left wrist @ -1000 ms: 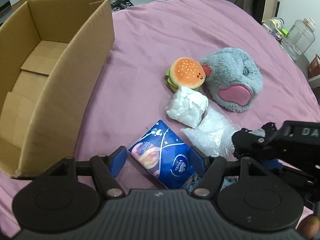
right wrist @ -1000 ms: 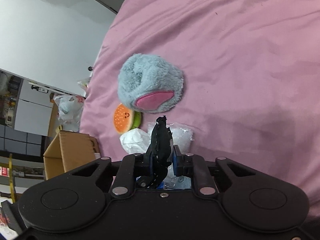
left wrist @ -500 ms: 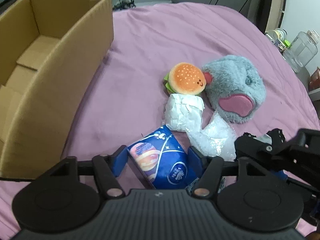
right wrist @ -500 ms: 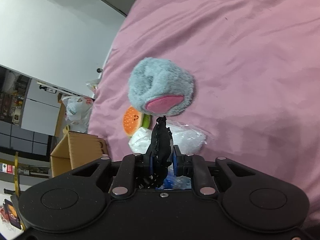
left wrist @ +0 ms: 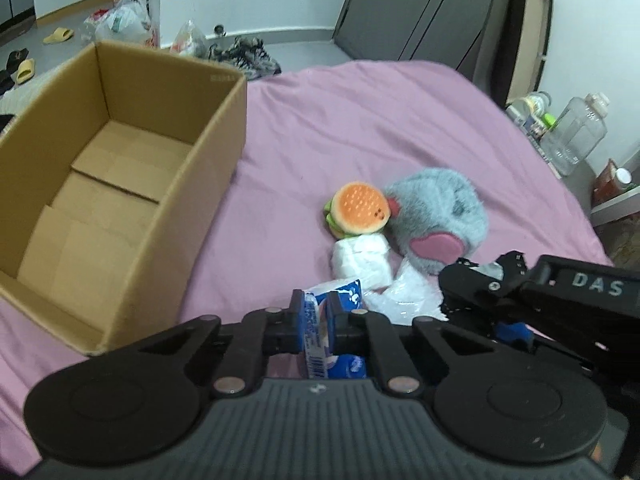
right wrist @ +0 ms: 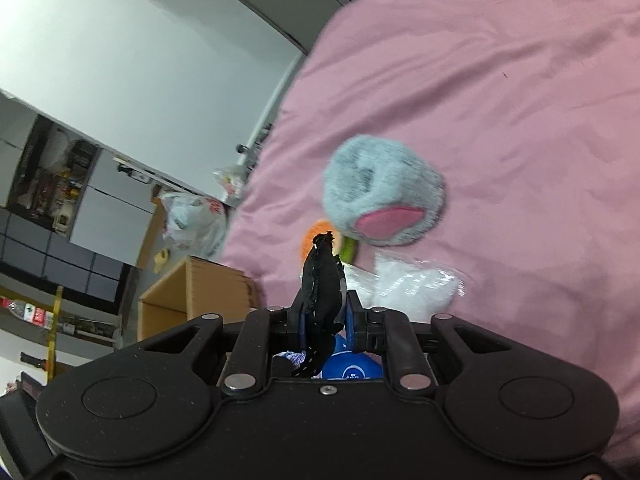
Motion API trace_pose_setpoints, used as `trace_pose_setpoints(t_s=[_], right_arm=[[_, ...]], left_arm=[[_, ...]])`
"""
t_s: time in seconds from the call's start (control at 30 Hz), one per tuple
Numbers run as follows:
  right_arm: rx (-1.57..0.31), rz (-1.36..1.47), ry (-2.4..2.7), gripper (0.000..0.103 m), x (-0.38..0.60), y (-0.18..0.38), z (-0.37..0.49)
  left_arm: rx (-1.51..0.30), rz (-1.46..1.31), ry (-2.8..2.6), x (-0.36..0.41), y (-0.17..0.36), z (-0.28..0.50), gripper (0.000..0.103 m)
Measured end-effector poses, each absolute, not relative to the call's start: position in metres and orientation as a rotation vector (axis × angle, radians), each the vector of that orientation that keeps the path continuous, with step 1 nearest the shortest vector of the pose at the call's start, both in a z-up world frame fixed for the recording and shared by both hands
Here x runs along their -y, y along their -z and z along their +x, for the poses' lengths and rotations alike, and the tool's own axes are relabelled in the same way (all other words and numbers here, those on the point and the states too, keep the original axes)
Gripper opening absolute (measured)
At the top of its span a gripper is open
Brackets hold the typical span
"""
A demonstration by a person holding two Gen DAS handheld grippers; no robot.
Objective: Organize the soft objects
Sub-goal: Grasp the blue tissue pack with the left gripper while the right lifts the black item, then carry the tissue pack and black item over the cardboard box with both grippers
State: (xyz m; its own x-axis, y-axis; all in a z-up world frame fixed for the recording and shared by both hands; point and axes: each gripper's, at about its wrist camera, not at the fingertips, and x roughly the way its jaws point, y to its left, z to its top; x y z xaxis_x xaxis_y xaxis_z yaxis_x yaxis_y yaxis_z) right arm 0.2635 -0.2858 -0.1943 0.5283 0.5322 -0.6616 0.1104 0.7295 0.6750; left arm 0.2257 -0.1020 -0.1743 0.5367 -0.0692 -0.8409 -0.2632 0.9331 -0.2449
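Note:
My left gripper is shut on a blue tissue pack and holds it above the pink bed. My right gripper is shut on a black cloth item; it also shows at the right of the left wrist view. On the bed lie a burger plush, a grey plush with a pink patch, a white wrapped bundle and a clear plastic bag. An open cardboard box stands at the left, empty inside.
The pink bed stretches behind the toys. Plastic jars and a bottle stand on a side shelf at the right. Bags and shoes lie on the floor beyond the box. A dark headboard is at the back.
My left gripper has shut on the blue tissue pack and lifted it off the bed. Both views have risen and tilted up. The right gripper still holds the black item.

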Motion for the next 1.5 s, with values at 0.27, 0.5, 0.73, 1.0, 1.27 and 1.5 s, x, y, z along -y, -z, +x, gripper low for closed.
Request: trace_pose_setpoints(t_s=[0.27, 0.5, 0.73, 1.0, 1.27, 1.5], right_arm=[[-0.933, 0.679, -0.323, 0.017, 0.275, 0.171, 0.255], [-0.891, 0.629, -0.409, 0.017, 0.255, 0.155, 0.252], [-0.842, 0.578, -0.498, 0.017, 0.229, 0.134, 0.253], [-0.852, 0.491, -0.588, 0.017, 0.182, 0.119, 0.258], [-0.876, 0.443, -0.61, 0.017, 0.151, 0.114, 0.263], [-0.906, 0.421, -0.629, 0.017, 0.128, 0.115, 0.275]], left_arm=[[-0.927, -0.36, -0.106, 0.088, 0.137, 0.21, 0.006], [-0.855, -0.353, -0.132, 0.068, 0.104, 0.197, 0.007], [-0.792, -0.337, -0.163, 0.05, 0.079, 0.186, 0.007], [-0.748, -0.338, -0.225, 0.015, 0.063, 0.174, 0.007], [-0.736, -0.353, -0.275, -0.019, 0.061, 0.169, 0.007], [-0.735, -0.367, -0.295, -0.044, 0.066, 0.177, 0.007]])
